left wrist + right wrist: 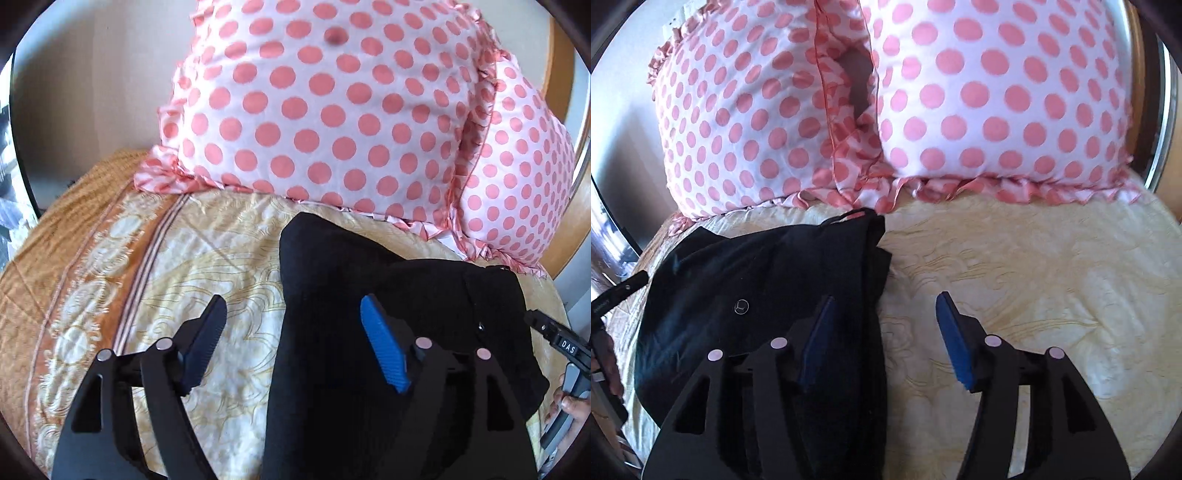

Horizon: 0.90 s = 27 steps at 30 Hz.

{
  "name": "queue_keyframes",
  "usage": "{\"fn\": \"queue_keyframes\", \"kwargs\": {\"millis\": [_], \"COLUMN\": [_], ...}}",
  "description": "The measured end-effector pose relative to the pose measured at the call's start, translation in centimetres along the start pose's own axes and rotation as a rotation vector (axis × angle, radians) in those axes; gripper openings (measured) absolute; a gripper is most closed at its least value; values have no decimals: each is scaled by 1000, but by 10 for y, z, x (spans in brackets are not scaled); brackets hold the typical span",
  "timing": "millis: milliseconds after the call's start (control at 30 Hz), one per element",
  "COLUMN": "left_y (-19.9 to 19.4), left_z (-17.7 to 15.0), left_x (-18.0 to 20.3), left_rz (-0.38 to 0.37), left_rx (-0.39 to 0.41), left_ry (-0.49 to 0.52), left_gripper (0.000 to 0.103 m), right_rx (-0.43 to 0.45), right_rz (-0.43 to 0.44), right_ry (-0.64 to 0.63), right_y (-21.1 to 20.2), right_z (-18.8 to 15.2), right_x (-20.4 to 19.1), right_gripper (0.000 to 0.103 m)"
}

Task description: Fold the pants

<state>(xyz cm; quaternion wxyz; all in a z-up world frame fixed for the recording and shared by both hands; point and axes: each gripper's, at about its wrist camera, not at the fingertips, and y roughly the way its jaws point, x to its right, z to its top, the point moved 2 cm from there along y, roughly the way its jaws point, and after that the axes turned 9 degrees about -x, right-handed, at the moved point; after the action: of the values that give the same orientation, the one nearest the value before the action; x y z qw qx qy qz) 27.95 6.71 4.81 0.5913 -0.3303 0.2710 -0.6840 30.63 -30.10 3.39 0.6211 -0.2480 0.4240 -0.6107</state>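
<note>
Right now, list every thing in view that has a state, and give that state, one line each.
pants: black, folded into a compact stack, lying flat on the bedspread, held by neither gripper.
left gripper: open, nothing between its fingers.
right gripper: open, straddling the stack's right edge.
pillows: two polka-dot ones, propped up side by side behind the pants.
bedspread: spread, lightly wrinkled.

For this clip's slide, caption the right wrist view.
Open right gripper hovers over folded black pants on the quilt, polka-dot pillows behind.
</note>
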Motion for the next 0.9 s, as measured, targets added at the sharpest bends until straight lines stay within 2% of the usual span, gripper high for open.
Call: {"fn": "queue_keyframes", "kwargs": {"millis": [100,200,267,333,467,567,633,733,800,833,867,900], "left_y": [-38,-55,-52,-39,-3,7,9,-4,-26,-39,-47,-58], "left_z": [-26,-57,-73,-85,-99,-100,-98,-98,-106,-112,-117,-127], "left_x": [16,37,53,64,65,64,66,61,50,44,41,37], "left_rz": [-58,-132,-155,-141,-62,-64,-55,-77,-79,-64,-48,-22], "left_rx": [43,12,-30,-73,-153,-147,-149,-132,-78,-45,-26,-8], "left_ry": [77,139,167,182,192,173,171,146,116,111,110,112], "left_gripper": [95,95,95,95,96,101,101,100,101,101,101,101], "right_rx": [42,19,0,-20,-99,-106,-97,-81,-19,8,30,50], "right_rz": [58,75,59,32,-73,-103,-118,-67,-40,-33,-31,-26], "right_ry": [-94,-188,-236,-277,-343,-329,-321,-267,-217,-200,-182,-169], "right_y": [-27,-34,-34,-29,-8,-6,-3,-13,-35,-44,-53,-62], "right_z": [-21,-45,-55,-63,-74,-75,-74,-73,-81,-87,-94,-105], "right_x": [-19,-45,-59,-73,-86,-89,-87,-76,-68,-66,-64,-64], "right_gripper": [58,58,58,58,60,61,68,68,78,93,100,100]}}
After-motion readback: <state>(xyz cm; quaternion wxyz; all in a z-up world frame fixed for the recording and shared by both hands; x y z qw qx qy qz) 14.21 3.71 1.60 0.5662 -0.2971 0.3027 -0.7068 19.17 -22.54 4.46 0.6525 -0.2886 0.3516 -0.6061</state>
